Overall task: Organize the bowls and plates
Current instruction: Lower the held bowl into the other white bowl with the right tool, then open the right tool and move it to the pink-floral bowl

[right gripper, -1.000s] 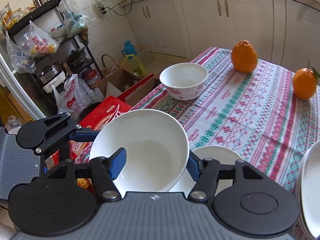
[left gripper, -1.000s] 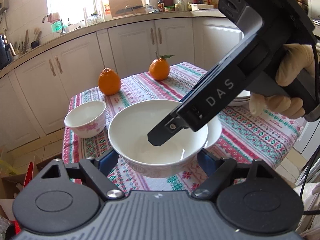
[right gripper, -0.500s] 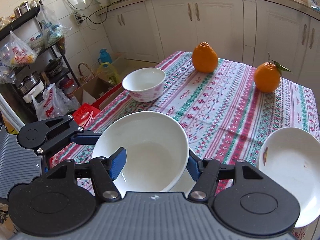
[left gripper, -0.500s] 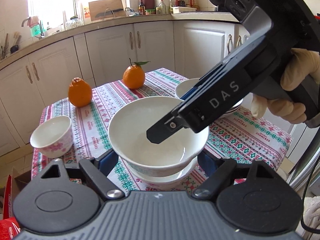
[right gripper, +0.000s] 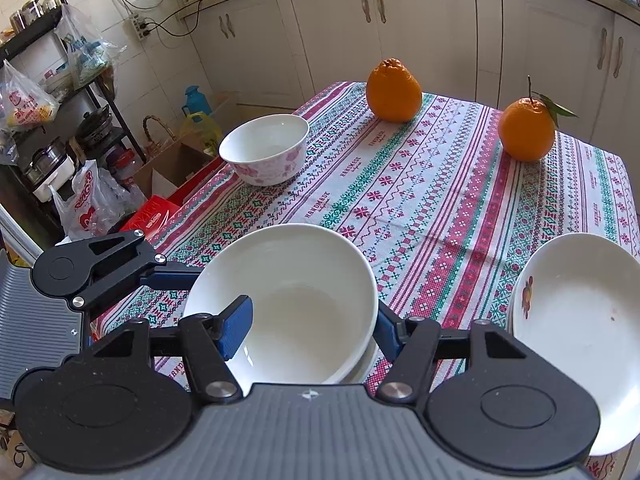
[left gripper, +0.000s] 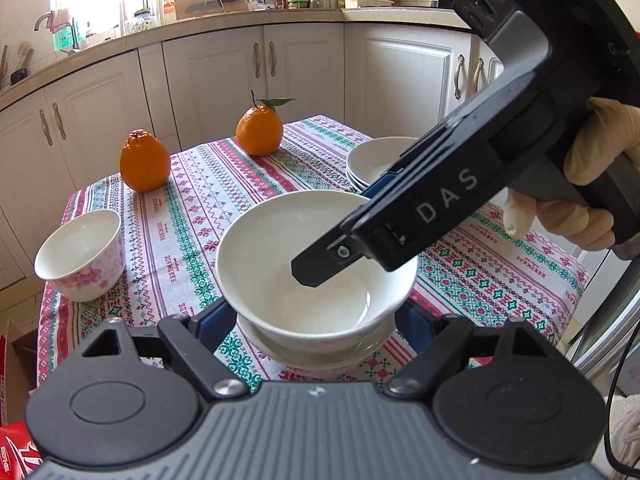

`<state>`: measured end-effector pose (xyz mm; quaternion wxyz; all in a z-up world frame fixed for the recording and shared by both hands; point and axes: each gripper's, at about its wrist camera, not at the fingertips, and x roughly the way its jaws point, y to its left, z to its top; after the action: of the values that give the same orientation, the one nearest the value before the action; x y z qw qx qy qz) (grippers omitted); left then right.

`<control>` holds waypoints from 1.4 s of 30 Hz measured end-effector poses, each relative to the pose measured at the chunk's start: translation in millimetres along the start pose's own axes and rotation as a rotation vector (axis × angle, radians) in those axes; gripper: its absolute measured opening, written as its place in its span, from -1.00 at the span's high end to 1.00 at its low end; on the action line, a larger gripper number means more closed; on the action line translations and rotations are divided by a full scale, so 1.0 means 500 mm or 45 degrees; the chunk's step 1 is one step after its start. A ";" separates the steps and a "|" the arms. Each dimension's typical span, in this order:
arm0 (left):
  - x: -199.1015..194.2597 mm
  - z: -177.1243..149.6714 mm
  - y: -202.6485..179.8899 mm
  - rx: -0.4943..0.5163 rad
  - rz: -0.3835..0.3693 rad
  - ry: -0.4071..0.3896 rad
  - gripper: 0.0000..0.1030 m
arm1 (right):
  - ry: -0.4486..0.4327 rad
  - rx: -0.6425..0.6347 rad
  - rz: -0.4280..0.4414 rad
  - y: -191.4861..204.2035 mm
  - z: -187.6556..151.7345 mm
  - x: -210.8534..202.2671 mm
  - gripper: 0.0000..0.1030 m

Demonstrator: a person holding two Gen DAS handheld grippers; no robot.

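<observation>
A large white bowl (left gripper: 272, 240) (right gripper: 304, 280) sits in both grippers, nested just over a second white bowl (left gripper: 312, 354) on the patterned tablecloth. My left gripper (left gripper: 312, 316) clamps the bowl's outer wall from both sides near its base. My right gripper (right gripper: 310, 324) (left gripper: 340, 232) comes in from the right, one finger inside the bowl and the other outside the rim, shut on its wall. A small floral bowl (left gripper: 80, 256) (right gripper: 266, 148) stands near the left table edge. A stack of white plates (left gripper: 372, 160) (right gripper: 580, 320) lies on the right.
Two oranges (left gripper: 145, 162) (left gripper: 259, 130) rest at the table's far side. A gloved hand (left gripper: 592, 168) holds the right gripper's handle. White cabinets surround the table; boxes and bags lie on the floor (right gripper: 92, 200) past its left edge.
Both grippers carried the large bowl across the table and slightly down, so it now sits over the second bowl. The plate stack came into view. Neither gripper's jaws moved.
</observation>
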<state>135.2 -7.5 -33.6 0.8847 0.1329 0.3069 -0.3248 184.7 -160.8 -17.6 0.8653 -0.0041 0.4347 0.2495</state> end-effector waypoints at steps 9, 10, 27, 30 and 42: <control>0.010 -0.001 0.004 -0.011 -0.008 0.022 -0.67 | 0.019 0.002 0.000 -0.004 -0.001 0.012 -0.34; 0.011 -0.001 0.005 -0.013 -0.009 0.022 -0.67 | 0.020 0.002 -0.001 -0.004 -0.002 0.012 -0.34; -0.007 -0.022 0.004 0.010 0.001 0.027 -0.77 | -0.042 -0.026 -0.034 -0.004 -0.005 -0.007 -0.80; -0.023 -0.027 0.008 0.001 0.009 0.018 -0.77 | -0.070 -0.045 -0.060 0.002 -0.007 -0.012 -1.00; -0.071 -0.042 0.114 -0.056 0.204 -0.020 -0.77 | -0.097 -0.175 -0.077 0.042 0.024 -0.005 -1.00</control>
<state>142.0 62.0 -25.4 0.9129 0.1349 0.2953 -0.2472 183.5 -140.5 -3.8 0.8861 -0.0670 0.3830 0.2523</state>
